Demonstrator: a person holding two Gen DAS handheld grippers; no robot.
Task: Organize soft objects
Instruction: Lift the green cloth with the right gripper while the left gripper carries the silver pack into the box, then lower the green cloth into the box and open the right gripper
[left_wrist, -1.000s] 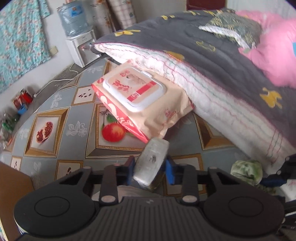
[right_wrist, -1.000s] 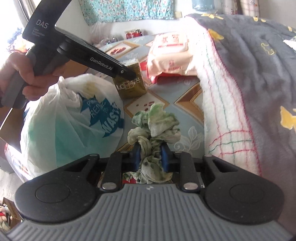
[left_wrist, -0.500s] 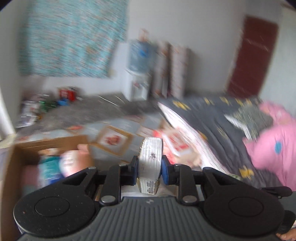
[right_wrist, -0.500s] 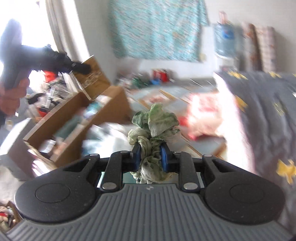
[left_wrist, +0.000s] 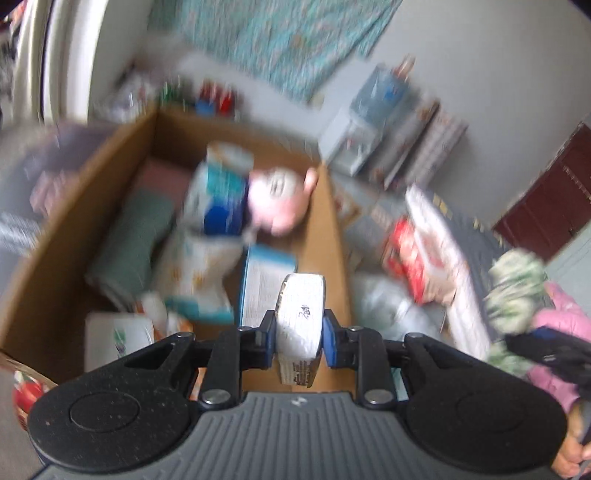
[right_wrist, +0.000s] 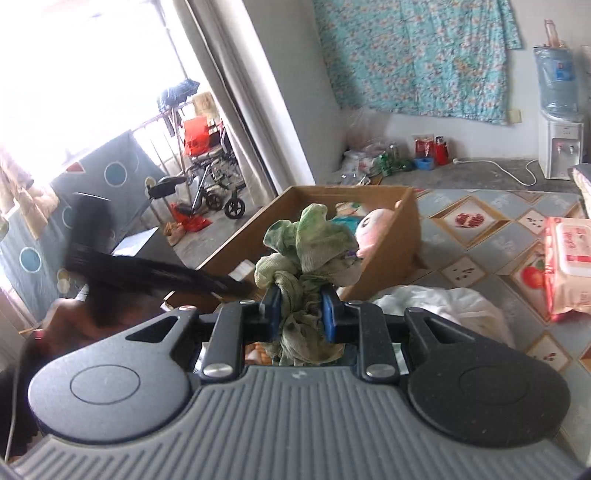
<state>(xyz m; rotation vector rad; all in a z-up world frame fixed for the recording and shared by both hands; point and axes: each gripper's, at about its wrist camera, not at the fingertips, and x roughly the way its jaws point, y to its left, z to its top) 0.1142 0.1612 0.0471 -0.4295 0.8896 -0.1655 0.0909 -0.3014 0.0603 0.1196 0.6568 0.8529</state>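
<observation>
A small white packet, printed along its lower edge, stands on edge between the blue pads of the left gripper, which pinch it from both sides. Beyond and below its fingertips lies an open cardboard box, blurred, holding a pink plush toy, a folded green cloth and several blue-and-white packs. The right gripper is clamped narrowly on a crumpled green rag, whose bunched top rises above the pads and whose tail hangs beneath. Ahead of it sits the same box; to its right lie a white plastic bag and a wet-wipes pack on the patterned floor mat.
</observation>
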